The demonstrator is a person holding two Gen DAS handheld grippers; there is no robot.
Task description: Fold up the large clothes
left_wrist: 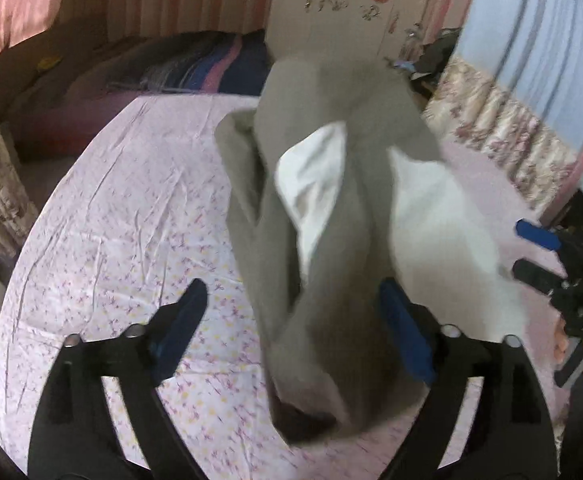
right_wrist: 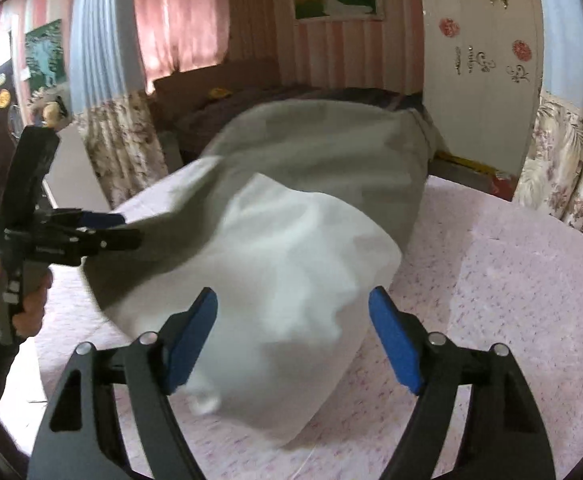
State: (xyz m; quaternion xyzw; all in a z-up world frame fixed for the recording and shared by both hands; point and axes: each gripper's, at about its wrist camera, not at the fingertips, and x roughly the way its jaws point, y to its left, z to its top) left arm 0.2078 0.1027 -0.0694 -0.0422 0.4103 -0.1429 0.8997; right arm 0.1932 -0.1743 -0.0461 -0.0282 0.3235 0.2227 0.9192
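Looking along the left gripper (left_wrist: 293, 320), its two blue-padded fingers stand wide apart, with a blurred grey-and-white garment (left_wrist: 323, 208) passing between them. Whether the cloth touches either pad cannot be told; the right pad is partly covered by a fold. The garment rises from the near centre toward the far wardrobe (left_wrist: 331, 8) above the floral bedsheet (left_wrist: 111, 208); its lower end is a dark smear, edges unreadable. At the right rim, the right gripper (left_wrist: 531, 252) shows a blue finger above a black one — parted, its body cut off by the frame edge.

From the right wrist camera, the right gripper (right_wrist: 293, 316) has its fingers spread wide, and the white side of the garment (right_wrist: 283, 264) bulges between and beyond them — motion blur hides any contact. The grey part extends far, hiding much of the bed behind. At the left, the left gripper (right_wrist: 123, 228), held by a hand (right_wrist: 23, 300), meets a drawn-out corner of the cloth; its fingers look close together there, but a grip cannot be confirmed. The two views disagree on this gripper's opening.
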